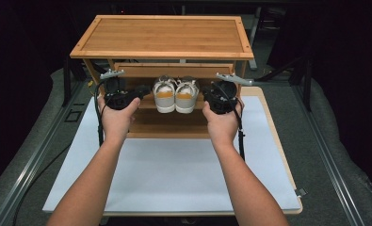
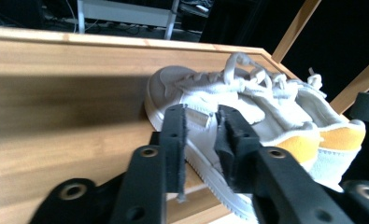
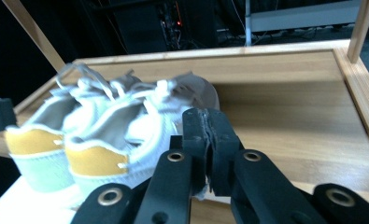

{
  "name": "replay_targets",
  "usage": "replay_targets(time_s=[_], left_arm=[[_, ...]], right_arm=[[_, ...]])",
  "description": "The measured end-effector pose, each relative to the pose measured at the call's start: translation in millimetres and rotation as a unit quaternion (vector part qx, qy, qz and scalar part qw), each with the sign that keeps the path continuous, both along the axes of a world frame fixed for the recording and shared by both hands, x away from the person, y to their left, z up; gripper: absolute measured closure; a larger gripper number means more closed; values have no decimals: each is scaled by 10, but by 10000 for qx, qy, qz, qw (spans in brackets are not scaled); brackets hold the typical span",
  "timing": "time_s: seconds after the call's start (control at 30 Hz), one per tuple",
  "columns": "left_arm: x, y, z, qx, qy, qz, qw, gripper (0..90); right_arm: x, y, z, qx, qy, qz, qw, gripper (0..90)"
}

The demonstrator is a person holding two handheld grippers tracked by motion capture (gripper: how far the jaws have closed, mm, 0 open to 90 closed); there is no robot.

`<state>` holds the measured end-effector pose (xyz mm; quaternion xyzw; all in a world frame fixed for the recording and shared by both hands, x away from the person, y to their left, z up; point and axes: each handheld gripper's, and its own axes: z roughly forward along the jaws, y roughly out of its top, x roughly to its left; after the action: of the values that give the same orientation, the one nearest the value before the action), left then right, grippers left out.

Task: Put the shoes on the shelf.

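A pair of white sneakers (image 1: 175,94) with yellow heel patches stands side by side on the middle shelf of a bamboo shoe rack (image 1: 165,35), heels toward me. My left gripper (image 1: 141,91) hovers just left of the pair. In the left gripper view its jaws (image 2: 202,116) stand a little apart, open and holding nothing, with the nearer sneaker (image 2: 205,100) right behind them. My right gripper (image 1: 208,93) sits just right of the pair. Its jaws (image 3: 205,115) are pressed together, shut on nothing, beside the closer sneaker (image 3: 126,123).
The rack stands at the far end of a table covered by a white mat (image 1: 174,169). Its top board overhangs the shelf (image 3: 289,116), and slanted side posts (image 2: 294,28) frame the opening. Dark floor and metal rails (image 1: 47,141) flank the table.
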<state>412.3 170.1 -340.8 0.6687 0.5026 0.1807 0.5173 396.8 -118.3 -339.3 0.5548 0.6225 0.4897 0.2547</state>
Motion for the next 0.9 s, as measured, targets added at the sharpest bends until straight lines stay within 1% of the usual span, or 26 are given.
replay_targets(time_s=[0.1,0.13,0.17,0.2,0.23,0.27,0.33,0.37,0.4,0.43,0.47,0.5,0.53,0.63,0.73,0.77,0.8,0.83,0.9], left_arm=[[12,-31,-68,118,122,-86,9998,832],[13,-31,-90,121,136,-82,9998,854],[12,-31,-111,71,129,-87,9999,884],[8,-31,-131,39,138,-65,9999,893],[6,-35,-148,10,146,-95,9998,896],[4,-42,-166,1,164,-124,9998,897],[0,-53,-192,-36,178,-153,9997,898],[-1,-58,-202,-43,198,-165,9997,899],[-3,-62,-210,-40,208,-193,9996,899],[-3,-66,-217,-73,245,-226,9994,900],[0,-71,-224,-44,282,-269,9992,900],[0,-77,-231,-25,292,-287,9992,900],[0,-79,-238,-27,288,-288,9992,900],[9,-87,-252,-103,281,-271,9992,900],[20,-102,-251,-89,246,-235,9994,900],[30,-105,-247,-90,262,-220,9994,900],[44,-104,-247,-83,249,-205,9994,900],[44,-104,-247,-83,249,-205,9994,900],[79,-125,-240,-43,249,-158,9996,900]], right_arm=[[21,-23,-82,-5,108,-7,9999,894],[30,-30,-116,35,162,-14,9999,899],[34,-40,-143,24,285,21,9996,900],[40,-37,-171,39,298,54,9995,900],[35,-34,-192,35,298,88,9995,900],[31,-31,-217,93,260,122,9995,900],[27,-18,-260,133,280,151,9994,900],[21,-16,-268,124,323,191,9992,900],[17,-3,-280,88,313,169,9993,900],[2,6,-278,71,323,241,9992,900],[-7,21,-277,88,261,280,9992,900],[-19,38,-271,55,215,276,9994,900],[-27,51,-266,52,160,333,9993,900],[-33,78,-267,-8,156,325,9993,900],[4,77,-289,98,213,269,9994,900],[20,75,-299,209,174,311,9991,900],[27,78,-299,270,181,322,9990,900],[28,88,-295,256,173,289,9991,900],[39,105,-293,208,192,308,9991,900]])
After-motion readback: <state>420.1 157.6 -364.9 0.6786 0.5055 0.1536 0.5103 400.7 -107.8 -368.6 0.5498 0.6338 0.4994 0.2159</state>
